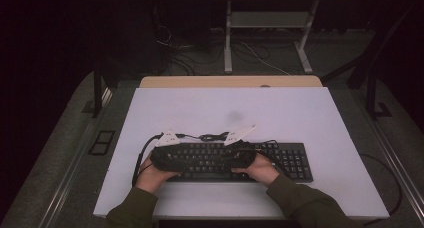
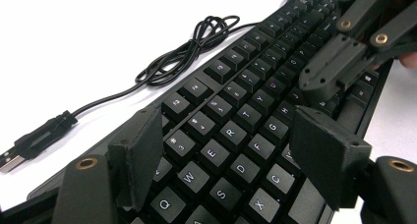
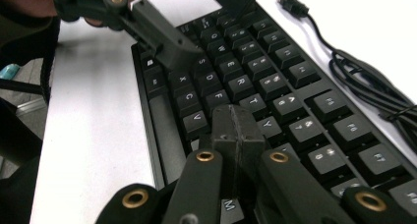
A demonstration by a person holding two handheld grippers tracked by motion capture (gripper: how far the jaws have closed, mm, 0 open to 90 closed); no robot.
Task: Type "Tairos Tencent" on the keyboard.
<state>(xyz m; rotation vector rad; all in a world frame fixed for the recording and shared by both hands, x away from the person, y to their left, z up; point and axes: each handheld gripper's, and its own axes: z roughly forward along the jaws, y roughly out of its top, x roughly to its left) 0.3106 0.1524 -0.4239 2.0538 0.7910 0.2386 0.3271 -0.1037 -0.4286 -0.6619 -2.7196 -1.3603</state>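
Observation:
A black keyboard (image 1: 292,160) lies on the white table (image 1: 225,113) near its front edge. Both grippers hover low over its left half, pointing toward each other. My left gripper (image 2: 231,153) is open, its fingers (image 2: 140,153) standing apart above the Q-W-E-R keys with nothing between them. My right gripper (image 3: 236,130) is shut, its joined tips resting at or just over keys in the middle of the letter block. In the high view the left gripper (image 1: 172,158) and right gripper (image 1: 236,158) sit close together over the keyboard. Its cable (image 2: 196,47) lies coiled behind it.
The cable ends in a loose USB plug (image 2: 29,145) on the table to the keyboard's left rear, also seen as the plug (image 3: 290,3). The person's sleeves (image 1: 295,198) come in from the front edge. A desk frame (image 1: 270,33) and floor wires stand beyond the table.

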